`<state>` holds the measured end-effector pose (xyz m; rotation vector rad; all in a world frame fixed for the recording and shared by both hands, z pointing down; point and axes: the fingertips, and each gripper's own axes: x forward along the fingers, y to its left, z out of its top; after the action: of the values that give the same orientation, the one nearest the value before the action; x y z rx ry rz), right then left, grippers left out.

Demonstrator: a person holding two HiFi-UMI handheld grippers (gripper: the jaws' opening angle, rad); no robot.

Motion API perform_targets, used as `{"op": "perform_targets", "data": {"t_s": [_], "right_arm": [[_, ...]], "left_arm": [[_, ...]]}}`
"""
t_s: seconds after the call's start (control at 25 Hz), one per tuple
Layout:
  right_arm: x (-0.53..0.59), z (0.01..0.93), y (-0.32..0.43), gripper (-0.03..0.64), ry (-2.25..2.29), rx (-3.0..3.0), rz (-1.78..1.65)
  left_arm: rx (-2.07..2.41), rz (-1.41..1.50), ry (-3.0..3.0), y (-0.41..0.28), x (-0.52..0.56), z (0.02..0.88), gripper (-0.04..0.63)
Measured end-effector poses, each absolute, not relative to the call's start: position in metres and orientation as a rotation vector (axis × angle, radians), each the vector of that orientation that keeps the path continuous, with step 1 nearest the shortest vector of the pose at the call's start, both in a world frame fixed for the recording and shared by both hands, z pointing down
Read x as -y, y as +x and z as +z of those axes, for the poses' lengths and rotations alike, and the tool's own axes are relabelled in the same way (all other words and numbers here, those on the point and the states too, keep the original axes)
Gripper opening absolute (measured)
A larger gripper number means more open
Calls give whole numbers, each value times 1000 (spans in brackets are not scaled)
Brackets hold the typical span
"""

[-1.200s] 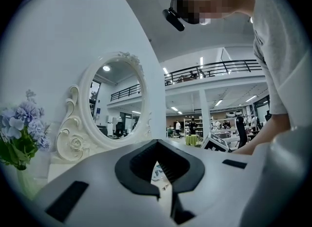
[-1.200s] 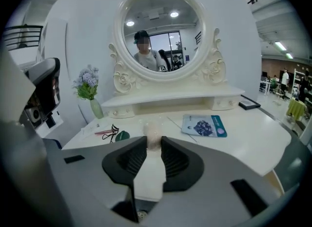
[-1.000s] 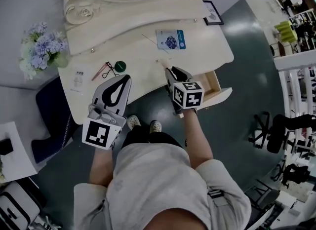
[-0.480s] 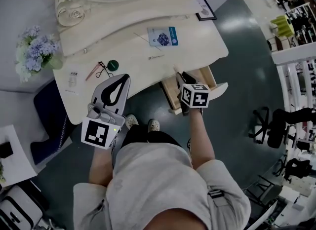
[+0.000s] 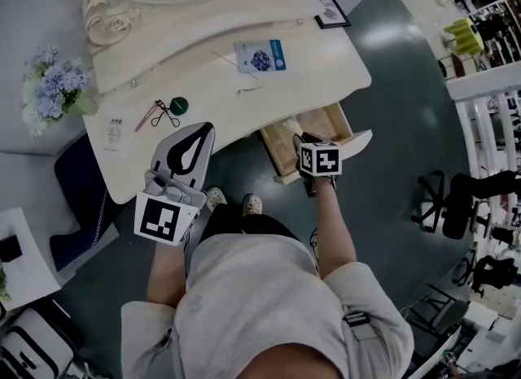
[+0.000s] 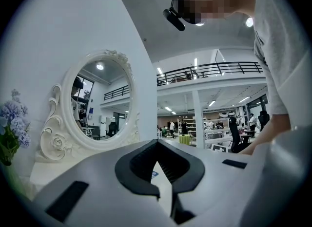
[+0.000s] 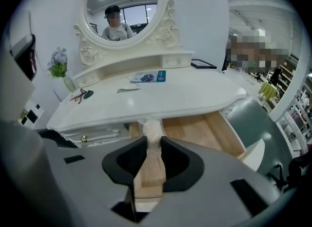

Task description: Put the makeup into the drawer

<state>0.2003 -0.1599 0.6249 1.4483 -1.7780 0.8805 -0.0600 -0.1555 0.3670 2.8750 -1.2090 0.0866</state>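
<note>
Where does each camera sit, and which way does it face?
Head view: on the person's head, looking steeply down on the vanity table, open drawer, left gripper, right gripper, forearms and torso.
Left gripper view: on the left gripper, facing level toward the mirror; jaws shut, empty; the person's torso at right.
Right gripper view: on the right gripper, tilted down at the drawer; jaws clamp a pale makeup item; person seen only in the mirror.
Shared: head and right gripper views both show drawer and blue packet.
</note>
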Motion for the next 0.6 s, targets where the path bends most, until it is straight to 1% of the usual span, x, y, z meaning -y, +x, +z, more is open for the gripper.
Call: {"op": "perform_targets", "data": {"t_s": [0.28, 0.6], "right_arm": [[149, 650, 207, 104, 1359, 1694, 894], [157, 673, 205, 109, 1216, 1627, 808]], "left_arm": [[1195, 107, 2879, -51, 151, 367, 12], [1203, 136, 2868, -49, 146, 370, 12]]}}
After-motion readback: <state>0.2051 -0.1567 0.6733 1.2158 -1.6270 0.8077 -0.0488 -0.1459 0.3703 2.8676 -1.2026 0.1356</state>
